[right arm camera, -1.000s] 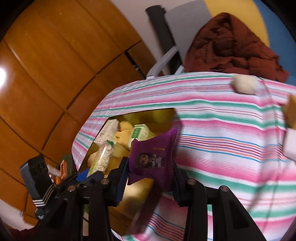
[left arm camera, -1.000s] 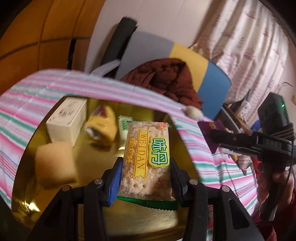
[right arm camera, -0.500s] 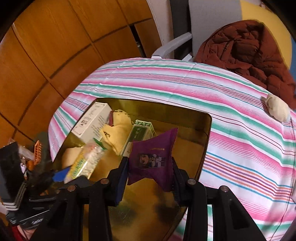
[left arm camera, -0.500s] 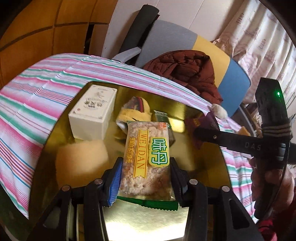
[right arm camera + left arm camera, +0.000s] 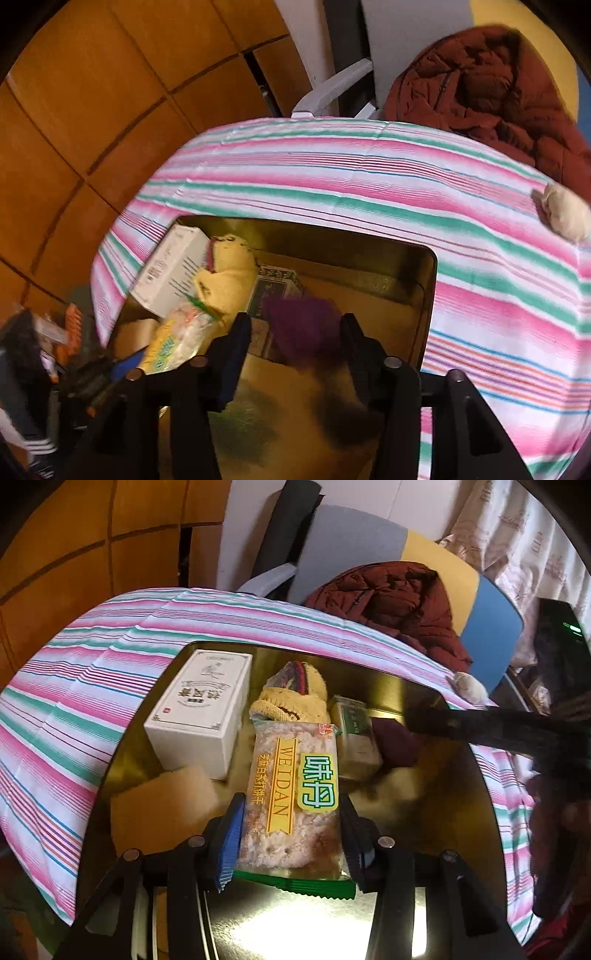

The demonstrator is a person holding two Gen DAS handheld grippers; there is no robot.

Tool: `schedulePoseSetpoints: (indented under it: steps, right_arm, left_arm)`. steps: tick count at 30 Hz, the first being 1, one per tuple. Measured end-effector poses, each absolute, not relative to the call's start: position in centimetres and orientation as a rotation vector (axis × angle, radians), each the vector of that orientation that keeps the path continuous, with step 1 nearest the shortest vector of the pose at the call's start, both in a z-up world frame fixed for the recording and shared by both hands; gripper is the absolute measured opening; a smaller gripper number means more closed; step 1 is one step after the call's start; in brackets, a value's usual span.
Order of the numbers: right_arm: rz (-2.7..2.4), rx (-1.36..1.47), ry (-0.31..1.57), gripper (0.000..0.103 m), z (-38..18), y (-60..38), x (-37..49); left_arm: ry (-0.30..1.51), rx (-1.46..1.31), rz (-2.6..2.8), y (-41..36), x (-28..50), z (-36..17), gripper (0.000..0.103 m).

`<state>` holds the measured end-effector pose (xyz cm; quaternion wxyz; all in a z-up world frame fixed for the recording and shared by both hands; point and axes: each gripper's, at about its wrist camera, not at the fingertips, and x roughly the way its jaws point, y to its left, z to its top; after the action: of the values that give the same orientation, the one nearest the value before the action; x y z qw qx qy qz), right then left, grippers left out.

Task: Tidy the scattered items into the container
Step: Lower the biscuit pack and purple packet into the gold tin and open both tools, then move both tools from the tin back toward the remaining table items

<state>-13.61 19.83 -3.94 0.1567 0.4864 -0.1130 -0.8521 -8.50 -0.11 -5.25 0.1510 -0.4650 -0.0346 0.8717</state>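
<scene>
My left gripper (image 5: 291,830) is shut on a clear rice-cracker packet (image 5: 291,797) with a green and yellow label, low over the gold tin (image 5: 424,694). In the tin lie a white box (image 5: 201,709), a yellow sock (image 5: 291,698), a tan sponge (image 5: 162,805) and a small green packet (image 5: 354,738). My right gripper (image 5: 295,343) is open over the tin (image 5: 424,291); the purple pouch (image 5: 303,332), blurred, sits loose between the fingers, apart from both. The cracker packet also shows in the right wrist view (image 5: 177,339).
A striped cloth (image 5: 369,192) covers the table. A cream ball (image 5: 565,214) lies on it beyond the tin's far right corner. A chair with a dark red jacket (image 5: 391,594) stands behind the table. Wood panels are at the left.
Both grippers moved further over the tin and lower. My right gripper opened and the purple pouch came free of its fingers. My left gripper still grips the cracker packet.
</scene>
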Motion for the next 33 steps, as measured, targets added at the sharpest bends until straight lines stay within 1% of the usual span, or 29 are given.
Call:
schedulePoseSetpoints:
  steps: [5, 7, 10, 13, 14, 19, 24, 27, 33]
  right_arm:
    - [-2.48, 1.299, -0.341, 0.062, -2.3, 20.8, -11.4]
    - [-2.497, 1.273, -0.342, 0.064, -1.9, 21.1, -10.8]
    - [-2.496, 1.257, -0.398, 0.066, -1.5, 21.8, -10.0]
    - [-2.5, 1.24, -0.457, 0.074, -1.3, 22.5, -9.3]
    - [-2.503, 1.232, -0.481, 0.079, -1.2, 22.9, -8.9]
    - [-2.527, 1.219, -0.543, 0.089, -1.1, 24.7, -7.1]
    - [-2.573, 1.235, -0.557, 0.089, -1.1, 27.7, -5.2]
    - [-2.608, 1.227, -0.553, 0.089, -0.8, 29.4, -3.8]
    - [-2.658, 1.247, -0.566, 0.089, -0.8, 33.3, -1.4]
  left_arm:
    - [-0.144, -1.36, 2.503, -0.5, -8.8, -5.6, 0.048]
    - [-0.128, -1.342, 2.489, -0.4, -8.3, -5.5, 0.048]
    - [-0.075, -1.325, 2.501, 0.1, -7.8, -5.2, 0.048]
    - [-0.083, -1.346, 2.49, 0.1, -7.6, -5.2, 0.048]
    - [-0.089, -1.36, 2.497, 0.0, -7.6, -5.2, 0.048]
    - [-0.143, -1.36, 2.546, -0.9, -6.7, -4.6, 0.049]
    - [-0.163, -1.333, 2.576, -0.5, -6.2, -3.8, 0.049]
    - [-0.21, -1.299, 2.567, -0.1, -5.6, -3.2, 0.05]
    - [-0.229, -1.226, 2.525, 2.4, -3.8, -2.0, 0.05]
